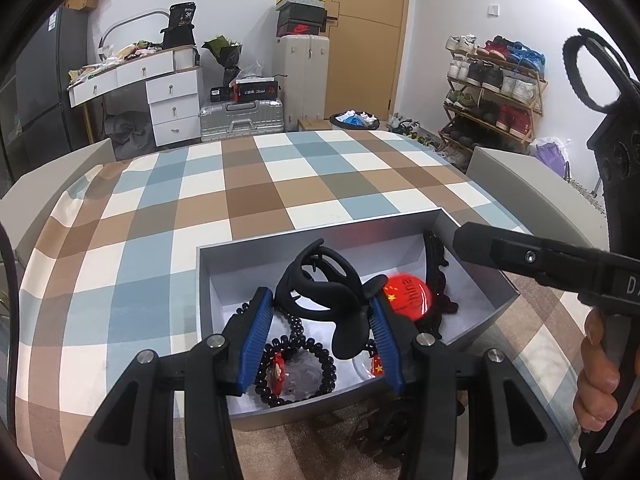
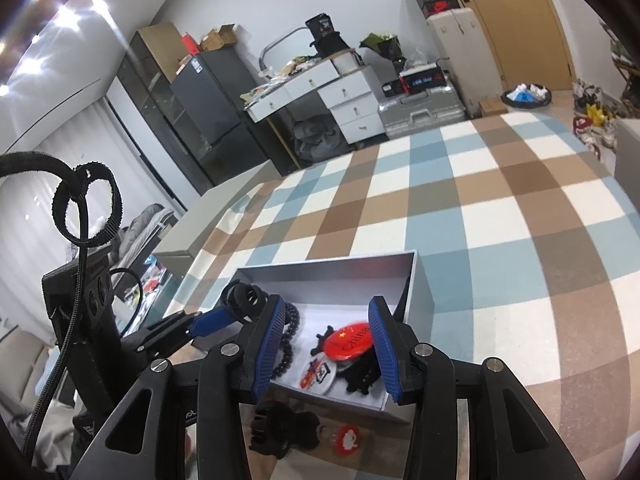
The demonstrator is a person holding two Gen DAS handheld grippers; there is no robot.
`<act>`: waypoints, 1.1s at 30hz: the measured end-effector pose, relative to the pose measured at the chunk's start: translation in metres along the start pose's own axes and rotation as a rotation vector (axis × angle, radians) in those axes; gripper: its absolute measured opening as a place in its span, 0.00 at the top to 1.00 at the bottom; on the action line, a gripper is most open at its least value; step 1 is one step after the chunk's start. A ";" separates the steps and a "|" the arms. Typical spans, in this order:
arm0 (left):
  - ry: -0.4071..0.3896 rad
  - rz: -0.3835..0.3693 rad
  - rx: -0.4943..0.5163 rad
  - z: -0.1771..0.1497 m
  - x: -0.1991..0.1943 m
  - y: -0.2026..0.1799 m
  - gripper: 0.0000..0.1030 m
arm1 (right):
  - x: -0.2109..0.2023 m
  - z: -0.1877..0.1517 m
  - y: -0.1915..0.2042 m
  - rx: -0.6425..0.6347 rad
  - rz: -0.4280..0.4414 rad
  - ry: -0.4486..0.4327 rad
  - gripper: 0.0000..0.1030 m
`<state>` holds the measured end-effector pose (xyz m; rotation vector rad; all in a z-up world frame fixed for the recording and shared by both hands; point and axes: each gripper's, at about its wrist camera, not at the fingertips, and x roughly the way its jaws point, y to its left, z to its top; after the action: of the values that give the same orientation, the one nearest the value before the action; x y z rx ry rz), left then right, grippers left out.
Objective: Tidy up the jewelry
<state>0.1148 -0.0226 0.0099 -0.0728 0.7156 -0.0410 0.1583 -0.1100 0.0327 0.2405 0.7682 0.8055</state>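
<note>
Left hand-held gripper (image 1: 324, 320) clamped on a black claw hair clip (image 1: 320, 296), held over the grey box (image 1: 224, 280) on the checked tabletop (image 1: 160, 240). Box holds a red badge (image 1: 408, 294), black coil hair tie (image 1: 296, 364), other dark bits. Right hand-held gripper (image 2: 330, 340) hovers released above the box, nothing between its pads. Another black claw clip (image 2: 276, 428) lies on the tabletop just in front of the box

light: bright, even indoor | glare: ceiling lights (image 2: 60, 8) flare top left of right view; red badge (image 1: 408, 294) overexposed | shadows: soft | distortion: strong fisheye, dark vignette corners | focus: mostly sharp
</note>
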 end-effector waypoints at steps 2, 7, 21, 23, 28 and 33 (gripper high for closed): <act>-0.003 0.002 0.003 0.001 -0.001 0.000 0.58 | -0.002 0.001 -0.001 0.002 -0.006 -0.006 0.56; -0.012 -0.016 -0.001 0.001 -0.004 0.001 0.58 | -0.008 0.003 -0.008 0.023 -0.008 -0.016 0.46; -0.034 -0.042 -0.027 -0.002 -0.032 0.009 0.16 | -0.026 -0.001 -0.008 -0.033 -0.032 -0.007 0.18; -0.037 -0.050 -0.033 -0.005 -0.036 0.011 0.10 | -0.027 -0.007 -0.005 -0.052 -0.044 0.005 0.14; -0.045 -0.062 -0.038 -0.016 -0.045 0.010 0.01 | -0.031 -0.021 0.002 -0.098 -0.102 0.046 0.02; -0.003 -0.055 0.003 -0.026 -0.041 0.004 0.01 | -0.037 -0.030 0.008 -0.148 -0.147 0.087 0.01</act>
<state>0.0662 -0.0172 0.0168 -0.0899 0.7100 -0.0948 0.1166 -0.1344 0.0349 0.0163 0.7945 0.7334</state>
